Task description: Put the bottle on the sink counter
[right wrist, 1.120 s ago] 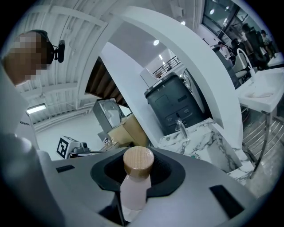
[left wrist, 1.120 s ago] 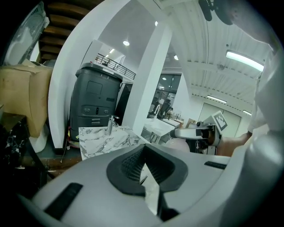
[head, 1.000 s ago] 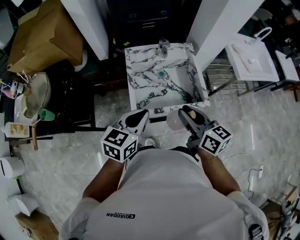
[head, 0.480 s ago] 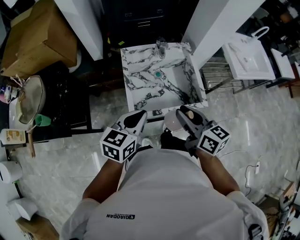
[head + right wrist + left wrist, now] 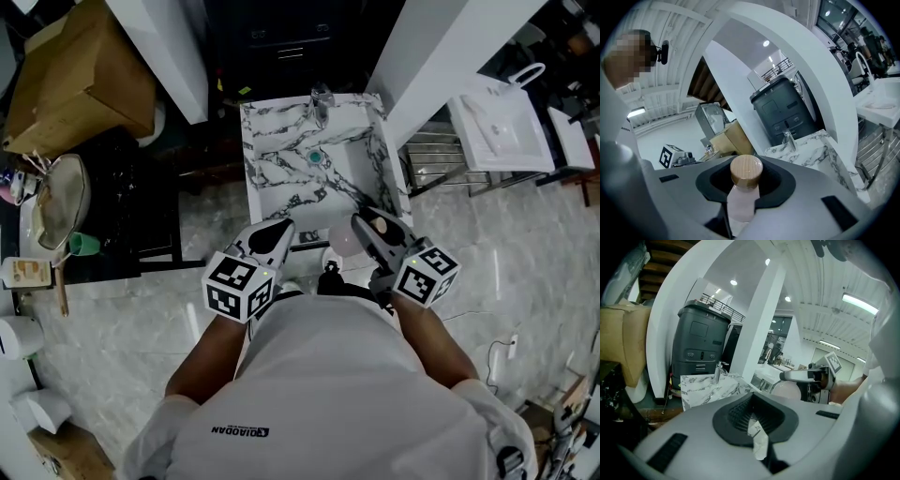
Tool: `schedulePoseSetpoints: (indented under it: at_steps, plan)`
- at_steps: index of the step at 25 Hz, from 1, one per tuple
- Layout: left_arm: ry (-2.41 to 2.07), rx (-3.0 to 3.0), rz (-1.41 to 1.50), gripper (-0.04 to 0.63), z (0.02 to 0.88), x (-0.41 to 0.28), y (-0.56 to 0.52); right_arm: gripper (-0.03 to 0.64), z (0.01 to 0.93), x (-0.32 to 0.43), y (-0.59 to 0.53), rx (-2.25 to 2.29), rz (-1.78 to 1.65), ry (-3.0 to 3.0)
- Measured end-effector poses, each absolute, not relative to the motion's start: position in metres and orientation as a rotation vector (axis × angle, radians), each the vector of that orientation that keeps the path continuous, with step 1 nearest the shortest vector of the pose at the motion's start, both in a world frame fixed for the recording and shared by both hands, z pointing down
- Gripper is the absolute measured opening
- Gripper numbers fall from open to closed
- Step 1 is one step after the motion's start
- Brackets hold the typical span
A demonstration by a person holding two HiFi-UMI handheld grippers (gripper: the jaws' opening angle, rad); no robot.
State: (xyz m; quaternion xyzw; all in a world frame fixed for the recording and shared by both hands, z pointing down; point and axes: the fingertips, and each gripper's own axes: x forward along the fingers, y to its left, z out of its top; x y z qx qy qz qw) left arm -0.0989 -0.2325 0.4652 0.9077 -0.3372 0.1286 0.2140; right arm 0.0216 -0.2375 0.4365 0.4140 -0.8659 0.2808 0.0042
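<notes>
Now, pale bottle [image 5: 742, 194] w/ wood cap tight betw. R tool [image 5: 367, 223] jaws; L tool [image 5: 280, 229] closed; marble sink [image 5: 257, 141] ahead.

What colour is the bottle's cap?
The cap is light wooden brown; right gripper view shows it best.

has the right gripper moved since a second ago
Yes, a little: the right gripper, shut on the bottle, has edged toward the marble sink's front edge.
</notes>
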Motion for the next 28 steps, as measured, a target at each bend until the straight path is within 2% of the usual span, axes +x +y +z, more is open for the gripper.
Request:
schedulePoseSetpoints:
  at_steps: [28]
  plan:
    - [-1.037, 2.44, 0.443, 0.015, 0.487, -0.04, -0.322, 0.127, 0.478, 0.085, -0.347, 1.19, 0.774, -2.643]
